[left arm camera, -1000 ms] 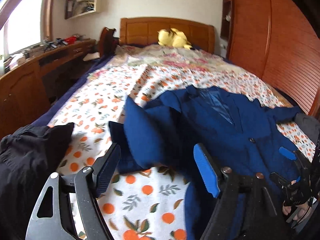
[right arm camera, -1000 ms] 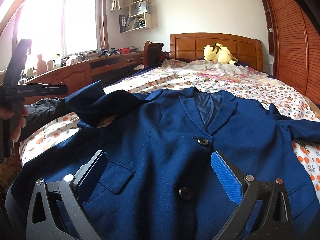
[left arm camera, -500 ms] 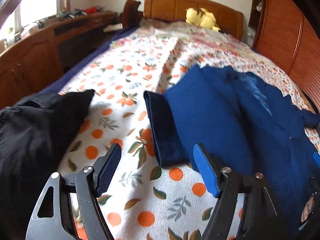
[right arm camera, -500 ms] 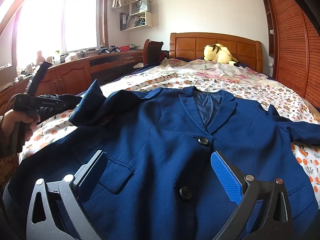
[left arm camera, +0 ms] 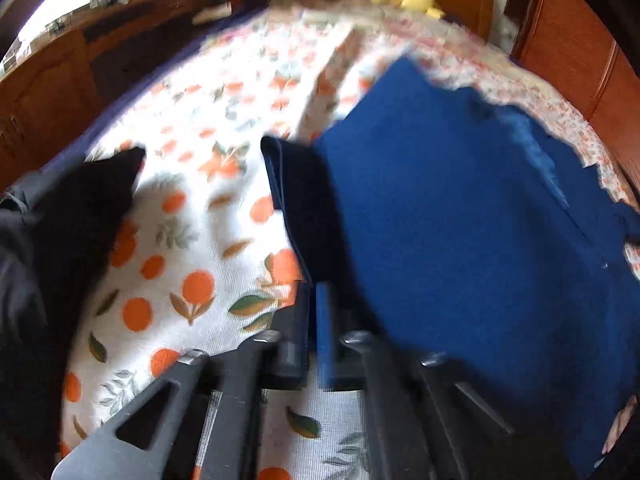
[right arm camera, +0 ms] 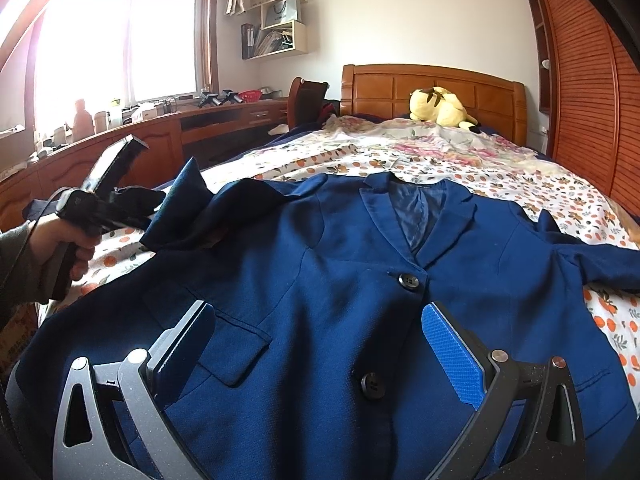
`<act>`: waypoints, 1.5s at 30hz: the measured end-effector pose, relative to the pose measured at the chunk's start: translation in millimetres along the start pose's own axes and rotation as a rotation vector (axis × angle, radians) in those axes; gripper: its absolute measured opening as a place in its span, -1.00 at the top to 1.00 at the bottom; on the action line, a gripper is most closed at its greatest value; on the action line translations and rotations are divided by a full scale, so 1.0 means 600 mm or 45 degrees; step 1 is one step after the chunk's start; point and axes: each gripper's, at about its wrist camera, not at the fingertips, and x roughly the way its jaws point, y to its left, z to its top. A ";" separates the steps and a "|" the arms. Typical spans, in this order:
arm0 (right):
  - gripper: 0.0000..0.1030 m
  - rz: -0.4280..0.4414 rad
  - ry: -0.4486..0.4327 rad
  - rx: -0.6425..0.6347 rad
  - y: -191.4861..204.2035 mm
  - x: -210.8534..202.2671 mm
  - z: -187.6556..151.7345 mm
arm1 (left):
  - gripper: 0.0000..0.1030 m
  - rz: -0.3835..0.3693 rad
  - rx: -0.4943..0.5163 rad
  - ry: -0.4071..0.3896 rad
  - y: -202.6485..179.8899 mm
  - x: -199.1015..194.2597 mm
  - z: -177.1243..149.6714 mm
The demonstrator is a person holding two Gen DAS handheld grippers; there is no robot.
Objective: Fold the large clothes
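At the far left a black garment (left arm camera: 60,240) lies heaped on the edge of the bed, whose orange-print cover (left arm camera: 192,280) spreads out beside it. From the right wrist view a hand (right arm camera: 60,240) at mid left grips the left tool (left arm camera: 312,320), angled down toward the bed. Its jaws have just closed and stand together, right where the near end of the dark blue sleeve (left arm camera: 296,208) runs into them; the blur there keeps me from telling whether cloth is actually pinched. That sleeve is rucked up off the cover, just beside the black heap. The blue jacket (right arm camera: 320,280) lies face up across the middle of the bed, buttoned, collar toward the headboard, its other sleeve stretched out to the right. The right tool (right arm camera: 316,312) hangs low over the jacket's front at the bottom of the frame, jaws wide apart, clamping nothing. Toward the upper right a yellow plush toy (right arm camera: 440,108) sits against the wooden headboard (right arm camera: 380,88).
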 end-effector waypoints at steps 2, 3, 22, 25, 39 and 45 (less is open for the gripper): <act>-1.00 -0.001 -0.004 0.003 -0.001 -0.002 -0.001 | 0.96 -0.022 0.024 -0.049 -0.021 -0.031 0.008; -1.00 -0.005 -0.004 0.005 -0.002 -0.003 -0.001 | 0.96 -0.022 0.045 -0.073 -0.037 -0.049 0.013; -1.00 -0.072 -0.017 -0.004 -0.039 -0.079 -0.024 | 0.96 -0.191 0.348 -0.349 -0.313 -0.234 0.100; -1.00 -0.101 -0.032 0.013 -0.053 -0.093 -0.025 | 0.96 -0.220 0.402 -0.370 -0.365 -0.247 0.102; -1.00 -0.137 -0.015 0.025 -0.058 -0.092 -0.027 | -0.55 -0.147 0.567 -0.393 -0.424 -0.284 0.027; -1.00 -0.143 -0.001 0.016 -0.064 -0.093 -0.025 | -0.68 -0.139 0.515 -0.475 -0.383 -0.308 -0.017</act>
